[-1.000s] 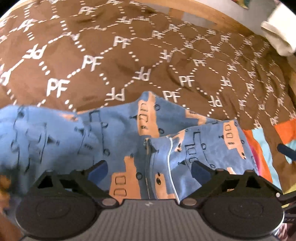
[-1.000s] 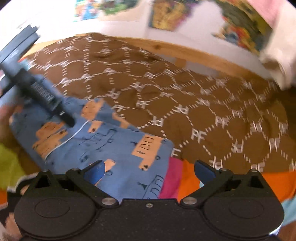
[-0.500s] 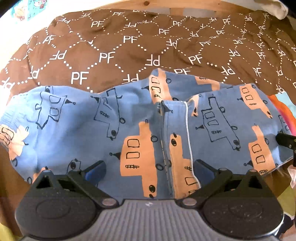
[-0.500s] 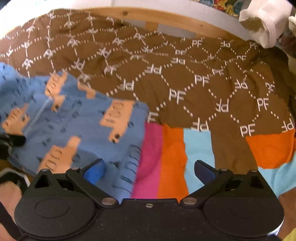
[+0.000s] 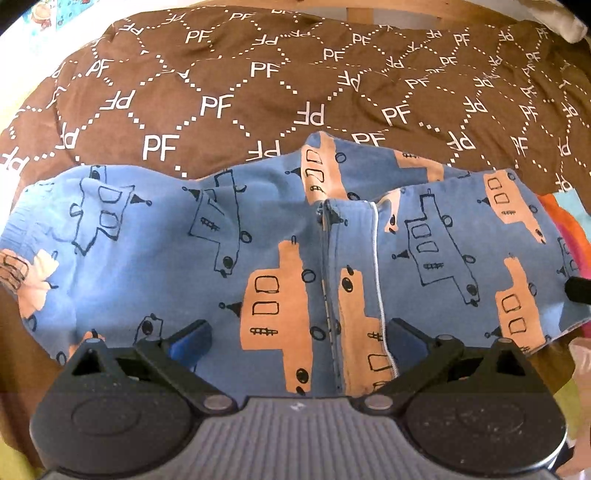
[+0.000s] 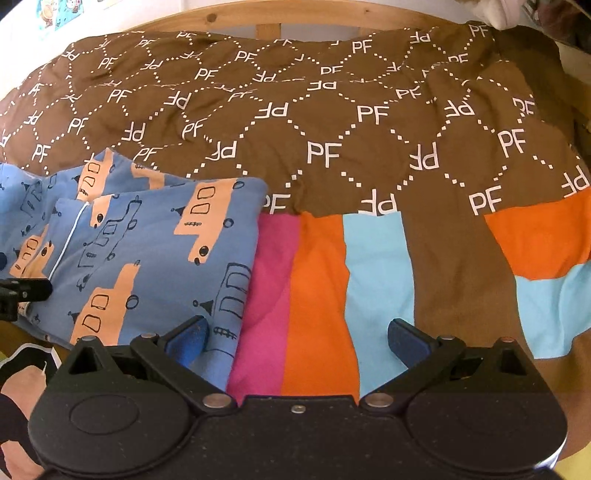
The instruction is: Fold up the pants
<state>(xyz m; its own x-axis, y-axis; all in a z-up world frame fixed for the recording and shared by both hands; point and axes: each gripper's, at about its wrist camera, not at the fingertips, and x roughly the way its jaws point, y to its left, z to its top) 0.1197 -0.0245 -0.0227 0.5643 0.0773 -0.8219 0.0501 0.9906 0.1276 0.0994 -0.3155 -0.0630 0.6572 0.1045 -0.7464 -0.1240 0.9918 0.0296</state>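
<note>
Nearest the left wrist camera, the left gripper (image 5: 297, 341) is hovering with its jaws spread wide apart and gripping nothing, its blue-padded fingertips (image 5: 192, 338) showing over the cloth. Directly beyond them the blue cotton pants printed with orange and outlined trucks (image 5: 258, 243) are lying across the bed in a wide band, folded so that one layer is overlapping another along a seam with thin white piping running up the middle. At the right edge of that view a small dark tip, seemingly part of the other tool, is poking in beside the fabric.

In the right wrist view, the right gripper (image 6: 297, 339) is also hanging with its jaws wide apart and empty. Its left fingertip is sitting over the near right corner of the pants (image 6: 147, 254), while its right fingertip is over bare bedding. Just beside the pants to the right, a striped sheet in pink, orange and light blue (image 6: 317, 295) is showing, touching the edge of the garment. A black piece of the left tool is intruding at the far left edge.

Farther back, the brown quilted blanket with white PF lettering and dotted diamonds (image 5: 258, 92) is covering the rest of the bed, with the pants' far edge resting on it. Beyond the blanket a pale wooden bed rail (image 6: 269, 16) is running along the top.
</note>
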